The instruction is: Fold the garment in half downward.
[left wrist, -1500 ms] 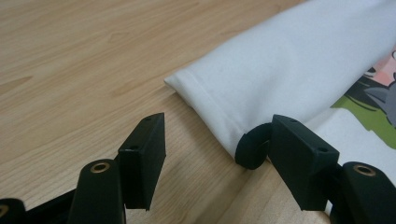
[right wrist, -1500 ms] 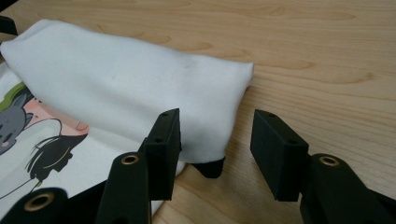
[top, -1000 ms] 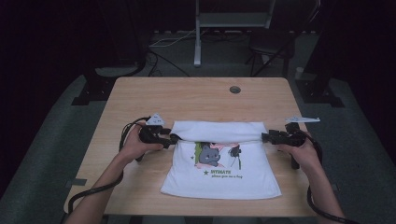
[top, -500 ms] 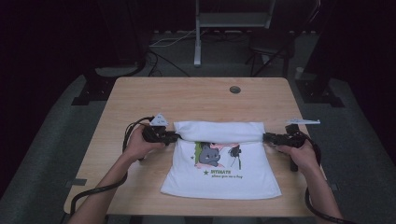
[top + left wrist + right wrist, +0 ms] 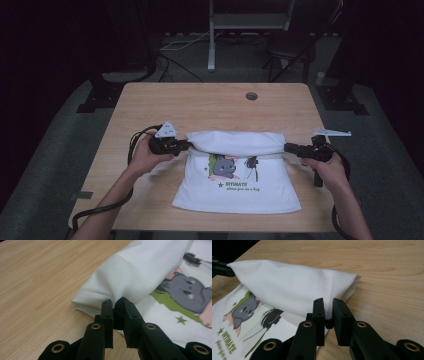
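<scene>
A: Where is the white cotton T-shirt with a grey cartoon print [image 5: 240, 175]?

B: On the light wooden surface [image 5: 210, 105], top edge folded over.

A: The fingers?

B: The left gripper [image 5: 184, 145] and right gripper [image 5: 288, 148] have just closed, each clamping a fold end.

White T-shirt [image 5: 237, 170]: top edge, flat across mid-frame a second ago, now bunches into a raised fold. Left tool [image 5: 186, 145]: jaws, just closing, now pinch the fold's left end. Right tool [image 5: 288, 147]: jaws, just closing, now pinch the fold's right end; both sit slightly nearer frame centre.
</scene>
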